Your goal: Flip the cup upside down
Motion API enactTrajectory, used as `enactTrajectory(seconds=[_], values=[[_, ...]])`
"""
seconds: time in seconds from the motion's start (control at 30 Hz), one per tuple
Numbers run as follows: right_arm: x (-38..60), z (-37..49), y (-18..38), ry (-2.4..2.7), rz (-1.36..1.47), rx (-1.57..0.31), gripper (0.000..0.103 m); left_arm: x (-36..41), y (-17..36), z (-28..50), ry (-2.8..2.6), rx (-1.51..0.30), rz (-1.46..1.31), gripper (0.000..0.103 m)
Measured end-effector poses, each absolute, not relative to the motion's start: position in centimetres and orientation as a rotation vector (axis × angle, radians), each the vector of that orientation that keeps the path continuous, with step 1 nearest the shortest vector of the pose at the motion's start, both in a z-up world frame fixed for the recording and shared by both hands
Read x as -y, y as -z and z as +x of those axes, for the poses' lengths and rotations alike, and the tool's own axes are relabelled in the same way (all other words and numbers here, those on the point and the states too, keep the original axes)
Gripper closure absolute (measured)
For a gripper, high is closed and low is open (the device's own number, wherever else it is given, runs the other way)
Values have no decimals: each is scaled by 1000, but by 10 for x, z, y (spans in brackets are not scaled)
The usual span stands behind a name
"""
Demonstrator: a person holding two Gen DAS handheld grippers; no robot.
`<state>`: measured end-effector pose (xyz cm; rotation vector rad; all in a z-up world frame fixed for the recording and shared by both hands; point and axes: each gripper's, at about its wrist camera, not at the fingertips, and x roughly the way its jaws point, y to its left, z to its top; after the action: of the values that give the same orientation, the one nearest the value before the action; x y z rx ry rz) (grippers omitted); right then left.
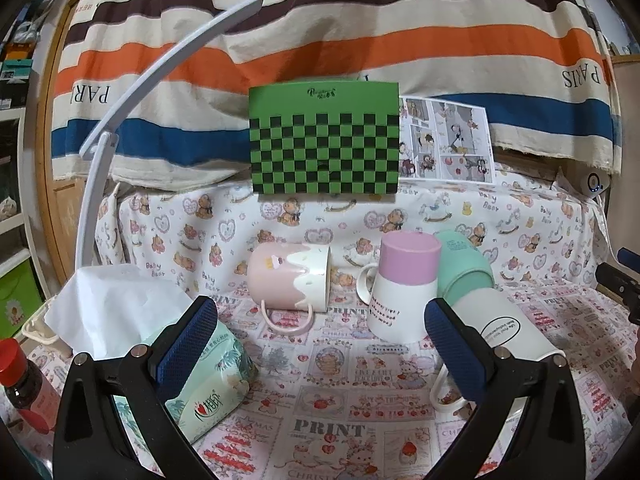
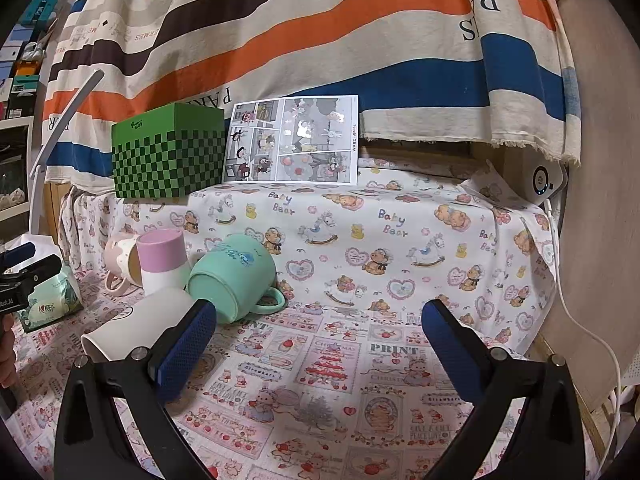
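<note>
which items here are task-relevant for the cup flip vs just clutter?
Job:
pink ceramic mug on its side
pink-and-white inverted mug
mint green tipped mug
white lying mug

Clutter:
green checkered box
tissue pack
comic sheet
red-capped bottle

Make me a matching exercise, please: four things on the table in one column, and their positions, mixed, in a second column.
1. pink cup
2. purple-and-white cup
3. tissue pack
4. green checkered box

a. standing upside down
b. at the back, on the raised ledge
c. lying on its side
d. behind the left gripper's left finger

Pairs: 1-c, 2-a, 3-d, 4-b
</note>
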<state>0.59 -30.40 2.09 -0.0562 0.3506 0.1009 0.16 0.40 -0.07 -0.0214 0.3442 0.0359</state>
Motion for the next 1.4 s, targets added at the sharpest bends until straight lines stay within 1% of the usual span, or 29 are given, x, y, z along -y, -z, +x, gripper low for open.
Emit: enactTrajectory(seconds=[0.03, 0.07, 0.13, 0.37, 0.47, 0.6, 0.67, 0.73, 0.83, 0.9, 0.97, 1.07, 1.17, 1.3, 1.4], values=[[304, 6, -21, -101, -56, -351, 0, -8, 1, 8, -29, -423, -84, 0], [304, 6, -21, -101, -56, -350, 0, -10, -1, 9, -1, -462, -142, 0], [304, 6, -21, -98, -54, -350, 0, -12, -12, 6, 25, -454, -202, 0], [304, 5, -21, -87, -56, -350, 0, 30, -60, -5, -5, -402, 13, 0], [304, 5, -21, -85, -55, -350, 0, 50, -84, -23, 25, -315, 59, 0], [304, 5, -21, -85, -55, -350, 0, 68, -114, -27, 23, -291, 86, 0], [304, 5, -21, -84, -56, -351, 0, 74, -123, -19, 55, -311, 76, 0], [304, 5, -21, -84, -57, -351, 0, 81, -128, -4, 78, -394, 78, 0], [304, 6, -21, -76, -57, -355, 0, 95, -120, 27, 101, -582, 96, 0], [305, 7, -21, -45, -54, -355, 0, 100, -105, 50, 108, -719, 70, 0], [309, 6, -22, -23, -35, -344, 0, 99, -85, 77, 150, -882, -26, 0], [310, 7, -21, -12, -34, -349, 0, 94, -53, 108, 191, -1069, -175, 0], [309, 7, -21, -13, -42, -346, 0, 100, -29, 122, 185, -1141, -200, 0], [309, 8, -20, -10, -38, -355, 0, 108, -6, 135, 179, -1189, -195, 1], [310, 9, -20, -5, -36, -360, 0, 116, 8, 146, 166, -1207, -133, 1]])
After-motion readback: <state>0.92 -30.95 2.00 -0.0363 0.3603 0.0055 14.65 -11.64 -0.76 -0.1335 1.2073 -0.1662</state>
